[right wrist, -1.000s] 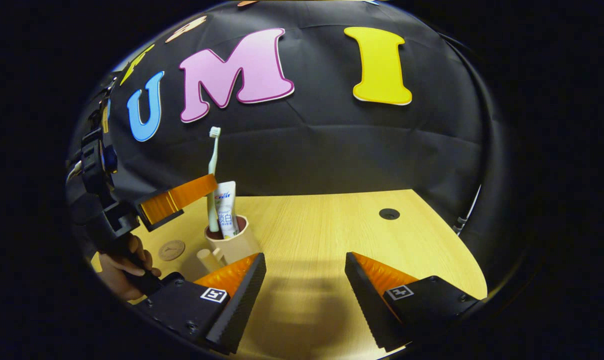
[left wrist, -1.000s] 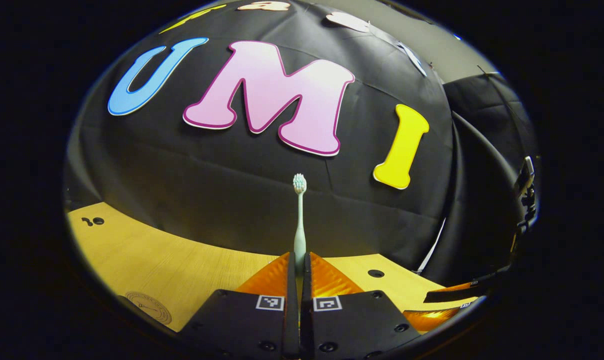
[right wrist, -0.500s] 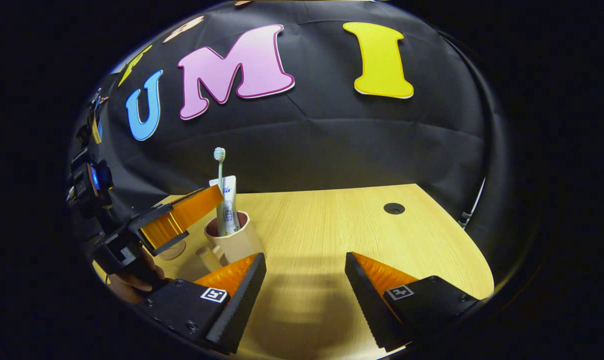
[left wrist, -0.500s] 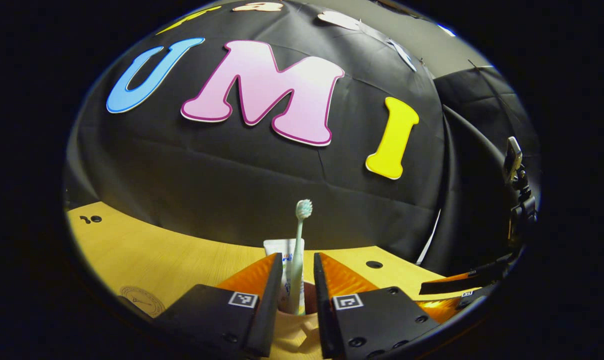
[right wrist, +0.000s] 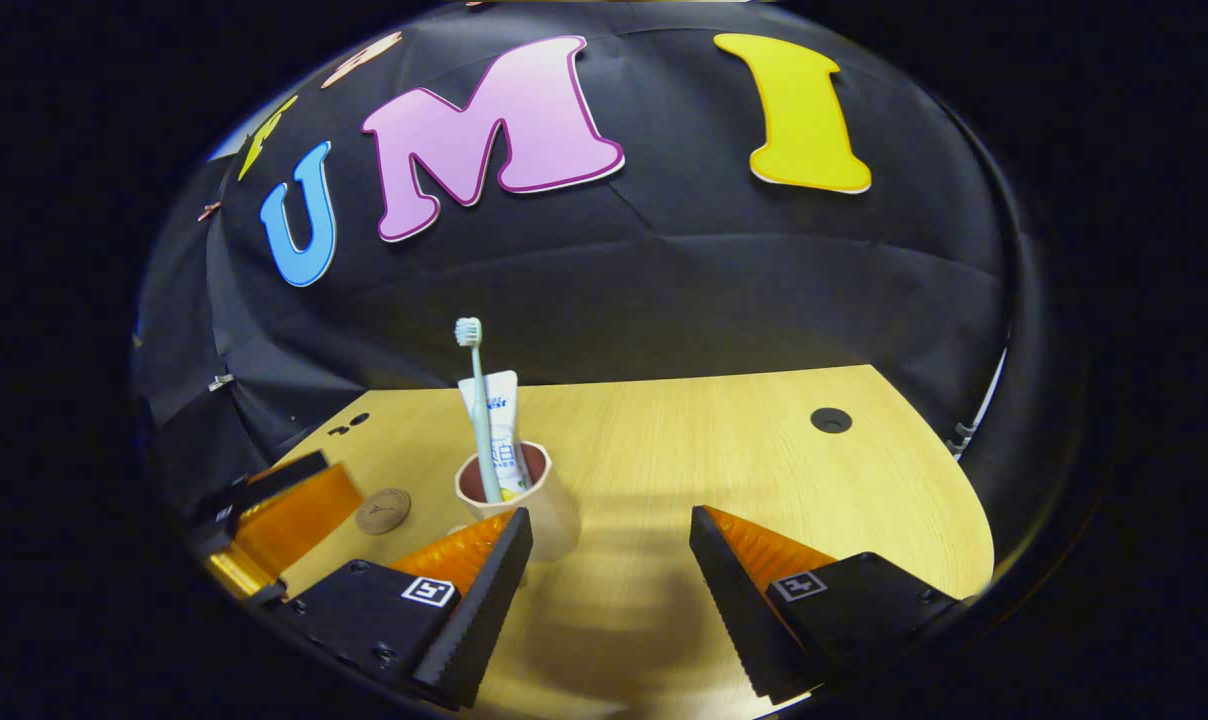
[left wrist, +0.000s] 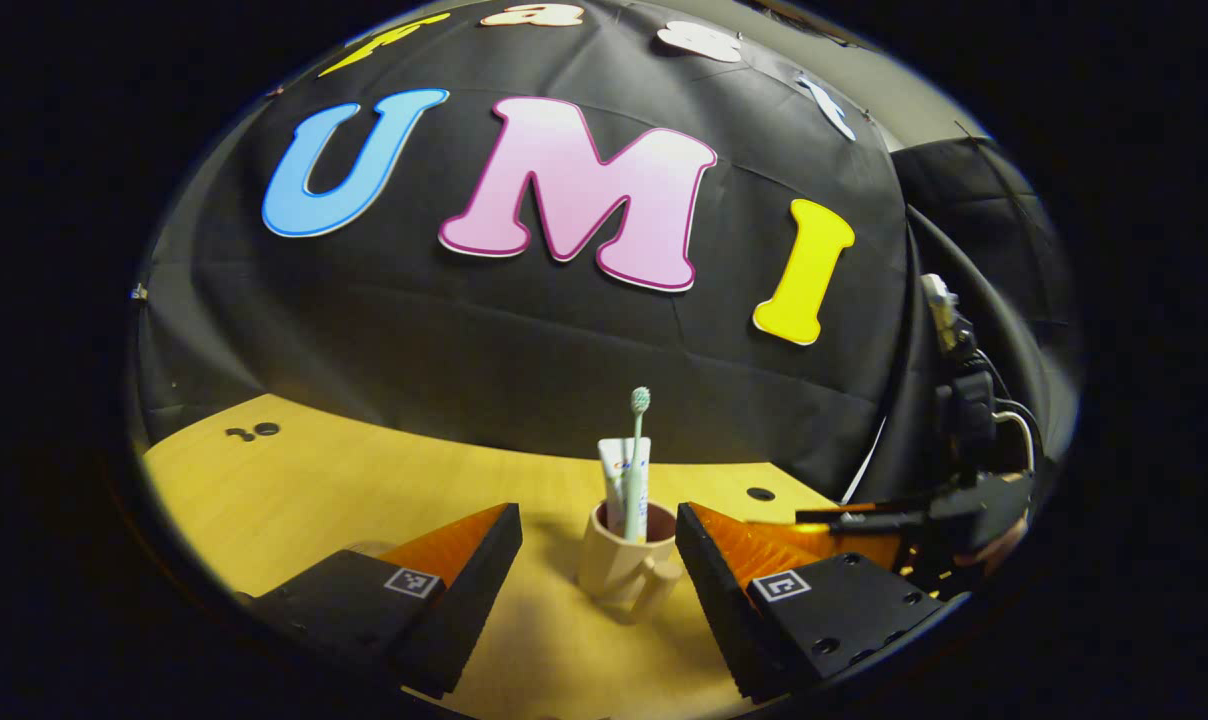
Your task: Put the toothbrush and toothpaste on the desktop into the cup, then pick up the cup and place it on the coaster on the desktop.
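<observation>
Cup [left wrist: 624, 560] stands on bench [left wrist: 364, 490] just ahead of left tool [left wrist: 598, 540], released, fingers spread empty. Toothbrush [left wrist: 636, 460] and toothpaste [left wrist: 619, 475] upright inside. Right tool [right wrist: 610, 545] released too; coaster [right wrist: 382, 510] left of cup.

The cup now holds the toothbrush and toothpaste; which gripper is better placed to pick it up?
Probably the left gripper: its open fingers frame the cup, handle toward it. The right gripper is open too, but the cup sits off beside one finger.

Dim booth, sharp focus, fisheye-bent edges.
</observation>
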Tool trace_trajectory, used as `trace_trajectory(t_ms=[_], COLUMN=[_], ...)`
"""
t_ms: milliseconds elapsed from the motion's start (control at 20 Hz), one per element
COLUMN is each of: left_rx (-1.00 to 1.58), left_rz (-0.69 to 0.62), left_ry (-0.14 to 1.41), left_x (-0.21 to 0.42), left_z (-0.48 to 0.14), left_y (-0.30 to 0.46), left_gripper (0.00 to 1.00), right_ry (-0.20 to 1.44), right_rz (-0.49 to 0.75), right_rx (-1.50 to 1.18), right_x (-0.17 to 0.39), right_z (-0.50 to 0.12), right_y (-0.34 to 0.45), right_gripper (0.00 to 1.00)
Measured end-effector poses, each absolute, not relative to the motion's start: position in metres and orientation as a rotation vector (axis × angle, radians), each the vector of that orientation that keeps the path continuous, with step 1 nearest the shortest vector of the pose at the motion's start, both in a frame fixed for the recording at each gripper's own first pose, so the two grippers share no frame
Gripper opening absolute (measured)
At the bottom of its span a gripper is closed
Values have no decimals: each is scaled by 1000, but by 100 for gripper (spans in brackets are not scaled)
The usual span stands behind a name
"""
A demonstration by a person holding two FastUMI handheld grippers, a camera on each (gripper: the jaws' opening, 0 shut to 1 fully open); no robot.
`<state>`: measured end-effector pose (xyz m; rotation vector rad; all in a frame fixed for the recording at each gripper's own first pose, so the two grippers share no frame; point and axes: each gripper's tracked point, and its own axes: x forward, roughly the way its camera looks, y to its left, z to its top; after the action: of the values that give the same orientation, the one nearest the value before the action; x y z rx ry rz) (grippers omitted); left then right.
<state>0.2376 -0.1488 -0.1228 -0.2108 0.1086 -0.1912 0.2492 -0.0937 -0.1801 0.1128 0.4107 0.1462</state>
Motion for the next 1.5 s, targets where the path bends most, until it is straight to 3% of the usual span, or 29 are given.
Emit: trace_trajectory(t_ms=[300, 500, 1050, 1500], left_rx=[-325, -326, -395, -472], left_rz=[-77, -11, 68, 15], left_ry=[297, 326, 382, 442], left_x=[158, 127, 98, 88], left_z=[-161, -159, -167, -186], left_y=[-112, -90, -37, -20], left_gripper=[98, 98, 98, 98], right_ry=[576, 707, 968, 1076], right_rz=[127, 102, 70, 5], right_rx=[218, 234, 211, 232], right_x=[265, 266, 274, 283], right_z=[-194, -212, -243, -276], right_y=[-61, -45, -10, 0], right_gripper=[98, 98, 98, 97])
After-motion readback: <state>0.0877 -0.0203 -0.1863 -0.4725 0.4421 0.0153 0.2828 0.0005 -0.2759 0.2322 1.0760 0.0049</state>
